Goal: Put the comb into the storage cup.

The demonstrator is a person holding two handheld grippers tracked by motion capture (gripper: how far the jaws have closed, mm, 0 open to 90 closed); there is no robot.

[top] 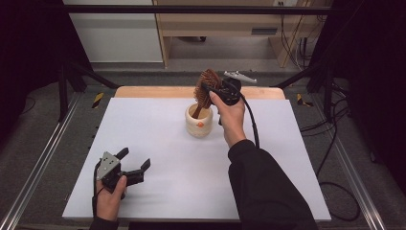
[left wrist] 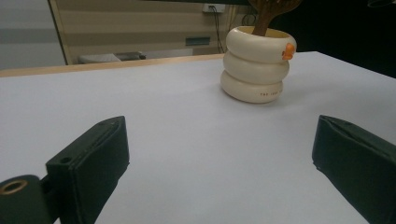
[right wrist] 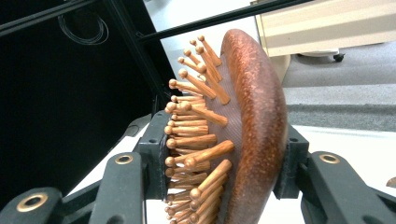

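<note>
Now: right gripper (top: 210, 91) clamps hairbrush (top: 207, 87) over cup (top: 199, 122) | left gripper (top: 134, 165) apart, idle

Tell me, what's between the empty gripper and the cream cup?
Nothing: just bare white table between the open left gripper and the cream cup, as the left gripper view shows.

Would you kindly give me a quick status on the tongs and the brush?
Right tongs shut on brush, handle in cup. Left tongs open, resting on table. Nothing in the way.
</note>
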